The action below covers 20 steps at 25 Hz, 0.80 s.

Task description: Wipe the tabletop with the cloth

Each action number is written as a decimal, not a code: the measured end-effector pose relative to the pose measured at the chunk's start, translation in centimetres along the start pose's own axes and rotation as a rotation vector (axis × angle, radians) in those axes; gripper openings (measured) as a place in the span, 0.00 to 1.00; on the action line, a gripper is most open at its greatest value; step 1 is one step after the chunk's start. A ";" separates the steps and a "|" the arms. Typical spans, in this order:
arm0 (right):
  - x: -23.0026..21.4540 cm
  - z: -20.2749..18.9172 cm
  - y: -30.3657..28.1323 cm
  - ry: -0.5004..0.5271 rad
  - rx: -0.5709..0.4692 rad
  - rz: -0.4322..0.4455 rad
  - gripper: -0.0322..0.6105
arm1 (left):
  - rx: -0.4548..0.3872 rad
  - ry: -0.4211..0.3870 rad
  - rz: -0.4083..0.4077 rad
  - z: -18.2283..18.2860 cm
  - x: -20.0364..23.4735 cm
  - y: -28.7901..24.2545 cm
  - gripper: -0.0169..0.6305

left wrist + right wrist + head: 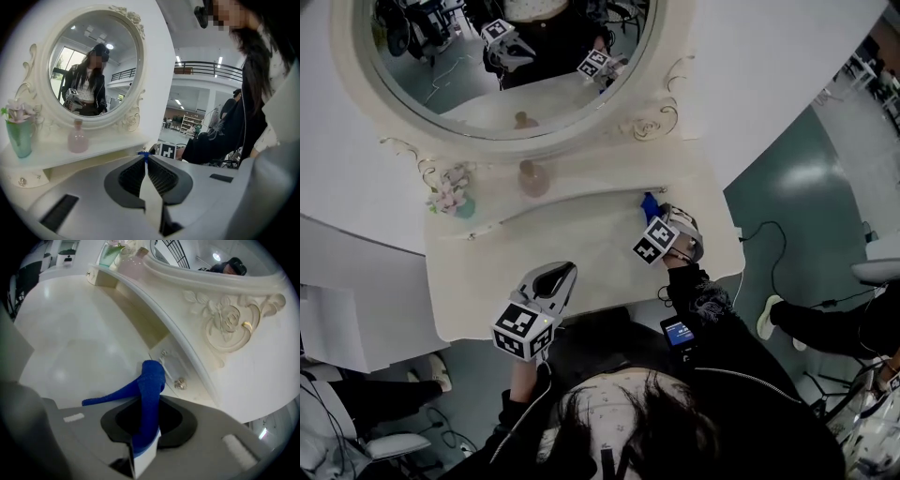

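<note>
A blue cloth (149,394) is pinched between the jaws of my right gripper (151,380), which is shut on it. In the head view that gripper (659,217) sits at the back right of the cream tabletop (581,253), with the cloth (650,205) poking out by the raised shelf. One flap of cloth hangs left over the tabletop (70,348). My left gripper (556,278) hovers at the table's front edge, jaws shut with nothing in them; its jaw tips (146,159) meet in the left gripper view.
An oval mirror (511,66) rises behind the raised shelf (572,183). On the shelf stand a pink bottle (533,177) and a green vase of flowers (455,194). Small drawer knobs (180,383) sit under the shelf close to the cloth. Cables lie on the floor (797,206) at right.
</note>
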State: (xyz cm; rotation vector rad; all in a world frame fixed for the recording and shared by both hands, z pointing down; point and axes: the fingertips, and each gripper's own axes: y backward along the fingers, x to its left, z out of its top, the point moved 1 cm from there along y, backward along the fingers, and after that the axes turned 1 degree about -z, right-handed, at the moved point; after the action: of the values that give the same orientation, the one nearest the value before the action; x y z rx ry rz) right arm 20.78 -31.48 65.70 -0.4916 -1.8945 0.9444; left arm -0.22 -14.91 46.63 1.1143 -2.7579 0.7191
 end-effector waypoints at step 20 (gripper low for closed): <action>-10.9 -16.9 -1.8 -0.063 0.106 -0.144 0.16 | 0.095 -0.093 -0.108 2.3 -7.0 -9.4 0.03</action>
State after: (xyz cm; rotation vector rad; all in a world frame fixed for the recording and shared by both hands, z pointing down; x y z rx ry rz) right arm 40.86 -32.95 65.51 -0.2620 -1.8976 0.9685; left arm 11.50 -17.38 46.59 1.3369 -2.7378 0.8119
